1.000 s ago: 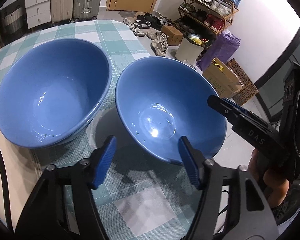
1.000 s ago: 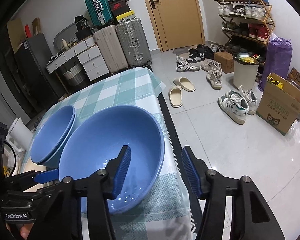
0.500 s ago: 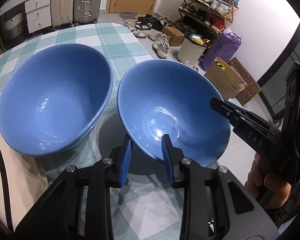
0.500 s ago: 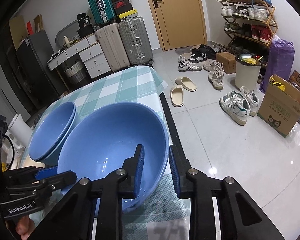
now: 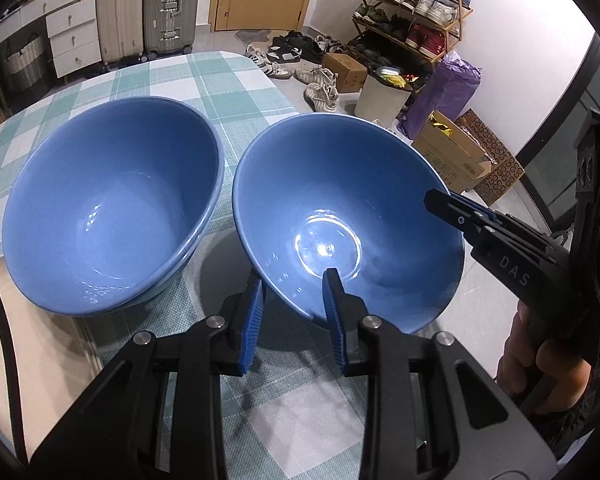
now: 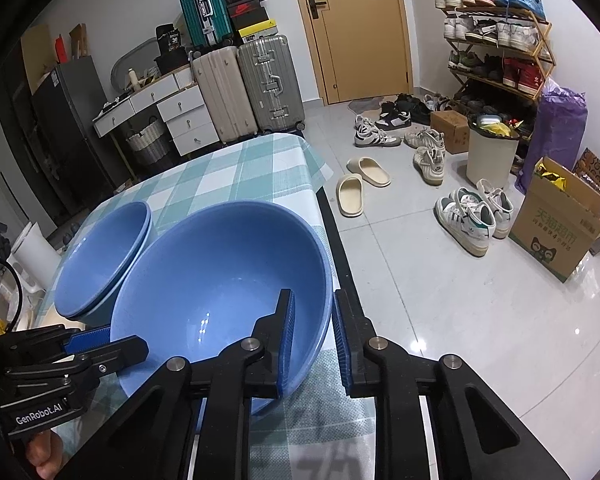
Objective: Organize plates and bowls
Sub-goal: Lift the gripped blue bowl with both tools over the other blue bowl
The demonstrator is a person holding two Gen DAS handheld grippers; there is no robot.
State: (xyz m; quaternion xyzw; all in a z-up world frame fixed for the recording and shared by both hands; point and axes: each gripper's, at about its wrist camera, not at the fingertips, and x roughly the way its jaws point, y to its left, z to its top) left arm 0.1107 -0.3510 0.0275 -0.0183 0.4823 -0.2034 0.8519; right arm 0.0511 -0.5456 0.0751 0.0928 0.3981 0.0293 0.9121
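A single blue bowl [image 5: 348,216] sits at the edge of the table under a green-and-white checked tablecloth [image 5: 220,76], just beside a stack of blue bowls [image 5: 112,204]. The left gripper [image 5: 294,312] is clamped on the single bowl's near rim, one pad inside, one outside. The right gripper [image 6: 314,344] is clamped on the rim at the table-edge side; its jaws have just been closing. A hand [image 5: 548,376] holds the right gripper's handle.
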